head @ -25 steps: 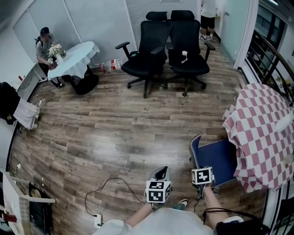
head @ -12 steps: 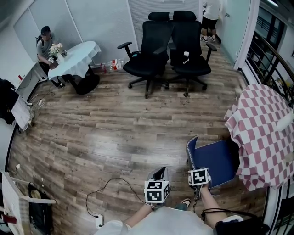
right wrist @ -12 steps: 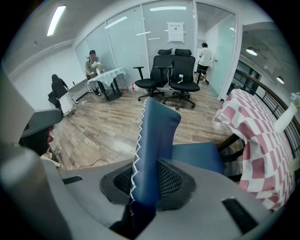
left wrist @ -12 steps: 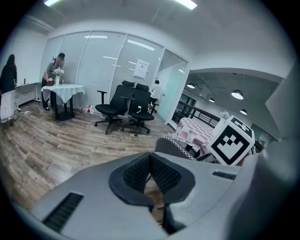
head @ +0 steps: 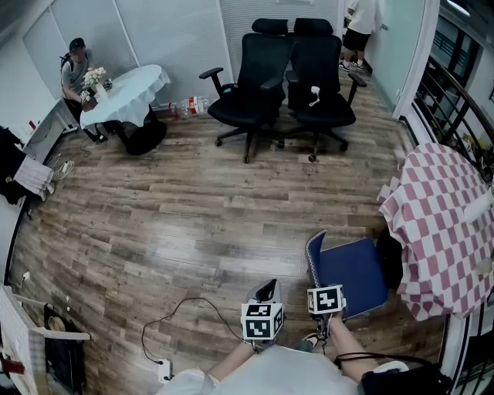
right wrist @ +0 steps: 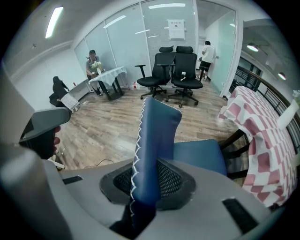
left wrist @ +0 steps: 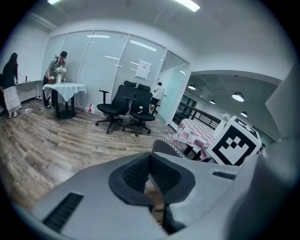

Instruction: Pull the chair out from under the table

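The blue chair (head: 351,274) stands partly out from the table with the pink-and-white checked cloth (head: 440,224); its seat's far side is still at the cloth's edge. My right gripper (head: 324,302) is shut on the top of the chair's upright backrest (right wrist: 157,136), which fills the space between the pads; the blue seat (right wrist: 201,157) lies beyond, next to the table (right wrist: 262,140). My left gripper (head: 267,297) hangs to the left of the chair, apart from it. In the left gripper view its pads (left wrist: 150,174) meet with nothing between them.
Two black office chairs (head: 255,73) (head: 316,73) stand at the back. A round white-clothed table (head: 127,89) with a seated person (head: 75,65) is far left; another person (head: 361,23) stands at the back. A cable and power strip (head: 164,369) lie near my feet. A railing (head: 463,108) runs along the right.
The blue chair has slid left, farther out from under the checked table, with my right gripper on its backrest. My left gripper shifted slightly left as well.
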Available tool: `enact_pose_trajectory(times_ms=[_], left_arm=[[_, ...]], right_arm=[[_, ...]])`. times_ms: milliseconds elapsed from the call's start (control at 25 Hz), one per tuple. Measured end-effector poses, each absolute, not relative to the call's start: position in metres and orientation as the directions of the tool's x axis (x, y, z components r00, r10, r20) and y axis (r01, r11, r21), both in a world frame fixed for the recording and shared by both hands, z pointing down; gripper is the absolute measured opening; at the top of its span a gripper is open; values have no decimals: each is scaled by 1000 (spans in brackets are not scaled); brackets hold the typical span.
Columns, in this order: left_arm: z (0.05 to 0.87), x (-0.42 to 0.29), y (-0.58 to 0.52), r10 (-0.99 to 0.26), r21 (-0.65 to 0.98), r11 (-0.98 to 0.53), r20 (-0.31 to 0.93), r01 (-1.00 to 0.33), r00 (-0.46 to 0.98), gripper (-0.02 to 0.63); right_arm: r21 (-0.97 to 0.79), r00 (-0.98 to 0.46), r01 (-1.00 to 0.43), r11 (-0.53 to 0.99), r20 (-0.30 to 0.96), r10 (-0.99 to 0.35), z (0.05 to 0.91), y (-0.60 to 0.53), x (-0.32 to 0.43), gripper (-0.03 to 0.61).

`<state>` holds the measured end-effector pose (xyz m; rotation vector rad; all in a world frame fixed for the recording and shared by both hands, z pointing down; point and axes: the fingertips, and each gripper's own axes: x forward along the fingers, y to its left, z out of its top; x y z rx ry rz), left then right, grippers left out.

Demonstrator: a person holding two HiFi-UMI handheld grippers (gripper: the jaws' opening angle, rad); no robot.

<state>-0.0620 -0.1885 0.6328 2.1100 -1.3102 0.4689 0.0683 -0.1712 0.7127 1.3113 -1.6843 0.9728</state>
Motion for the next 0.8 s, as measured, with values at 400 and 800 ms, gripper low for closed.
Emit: enact_pose_trajectory(times_ms=[400, 800], left_arm=[[640, -82, -191, -680, 318, -305, 587, -898, 439, 3], [647, -105, -207, -675, 319, -291, 600, -902, 429, 3]], right_arm=[[-134, -191, -976, 171, 907, -376, 714, -171, 35, 91], [-168, -221, -971, 170, 904, -366, 713, -177, -6, 92]])
